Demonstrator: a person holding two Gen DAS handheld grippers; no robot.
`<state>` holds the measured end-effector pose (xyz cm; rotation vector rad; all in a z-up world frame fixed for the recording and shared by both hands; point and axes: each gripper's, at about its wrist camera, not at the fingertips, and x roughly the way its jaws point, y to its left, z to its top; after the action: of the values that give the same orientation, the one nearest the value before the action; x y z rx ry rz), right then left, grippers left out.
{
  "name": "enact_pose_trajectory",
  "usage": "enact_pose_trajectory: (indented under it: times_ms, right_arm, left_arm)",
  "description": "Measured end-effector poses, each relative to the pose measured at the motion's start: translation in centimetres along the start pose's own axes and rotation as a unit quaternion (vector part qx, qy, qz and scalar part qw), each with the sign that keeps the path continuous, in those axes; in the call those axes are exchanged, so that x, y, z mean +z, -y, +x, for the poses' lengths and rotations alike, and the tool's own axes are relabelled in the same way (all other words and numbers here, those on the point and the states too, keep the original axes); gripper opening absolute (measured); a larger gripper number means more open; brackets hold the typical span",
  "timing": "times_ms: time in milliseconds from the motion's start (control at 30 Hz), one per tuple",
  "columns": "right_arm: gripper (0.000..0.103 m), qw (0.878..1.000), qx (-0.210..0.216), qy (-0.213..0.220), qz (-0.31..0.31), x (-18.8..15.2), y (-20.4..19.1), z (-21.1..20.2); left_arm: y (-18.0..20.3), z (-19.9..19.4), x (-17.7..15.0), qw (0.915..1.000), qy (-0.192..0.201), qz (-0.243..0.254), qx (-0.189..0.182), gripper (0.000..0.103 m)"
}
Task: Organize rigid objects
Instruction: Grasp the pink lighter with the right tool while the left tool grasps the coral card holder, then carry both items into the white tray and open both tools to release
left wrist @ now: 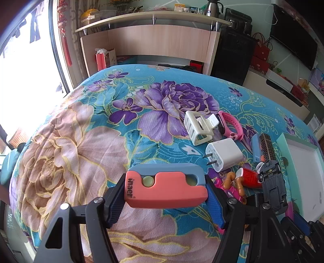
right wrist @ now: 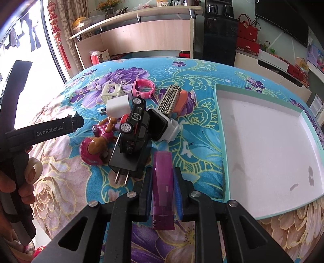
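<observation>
While the left tool (left wrist: 166, 195) clamps a pink-blue cutter (left wrist: 165, 185), the right tool (right wrist: 163, 189) grips a purple stapler (right wrist: 163, 182) — lengthwise.

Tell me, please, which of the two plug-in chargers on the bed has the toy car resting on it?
The black wall charger bears the black toy car; the white wall charger lies farther back with nothing on top.

We are in a home bedroom.
We see a floral bedspread (left wrist: 81, 141), a wooden headboard shelf (left wrist: 154, 18) and a wall television (left wrist: 293, 34).
</observation>
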<state>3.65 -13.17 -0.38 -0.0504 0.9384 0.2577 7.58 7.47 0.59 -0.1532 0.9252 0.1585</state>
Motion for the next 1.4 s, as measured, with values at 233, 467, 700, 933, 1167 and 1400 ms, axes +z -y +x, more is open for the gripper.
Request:
enact_pose_trajectory:
  times_ms: [233, 467, 700, 933, 1167, 1400]
  right_arm:
    - [0.020, 0.998, -0.022, 0.049, 0.023, 2.9, 2.3, -3.0]
    - [0.020, 0.993, -0.054, 0.074, 0.079, 6.0, 7.3, -3.8]
    - [0.020, 0.984, -0.106, 0.083, 0.115, 6.7, 12.9, -3.9]
    - [0.020, 0.973, -0.152, 0.069, 0.159, 5.1, 18.4, -2.6]
    - [0.020, 0.967, -0.175, 0.062, 0.175, 3.8, 20.7, -2.0]
    - [0.020, 0.962, -0.197, 0.053, 0.180, 3.1, 21.9, -1.0]
  left_arm:
    - [2.9, -3.2, 2.3, 0.9991, 0.025, 0.026, -0.024, 0.073]
    - [8.7, -4.2, 3.5, 0.9963, 0.032, 0.062, -0.051, 0.073]
    - [15.5, -3.7, 4.1, 0.9902, 0.015, 0.116, -0.077, 0.073]
    - [20.6, -2.9, 3.9, 0.9858, -0.001, 0.141, -0.091, 0.073]
    - [24.8, -1.5, 3.3, 0.9820, -0.011, 0.163, -0.095, 0.073]
    - [27.6, -0.3, 2.9, 0.9797, -0.016, 0.172, -0.102, 0.073]
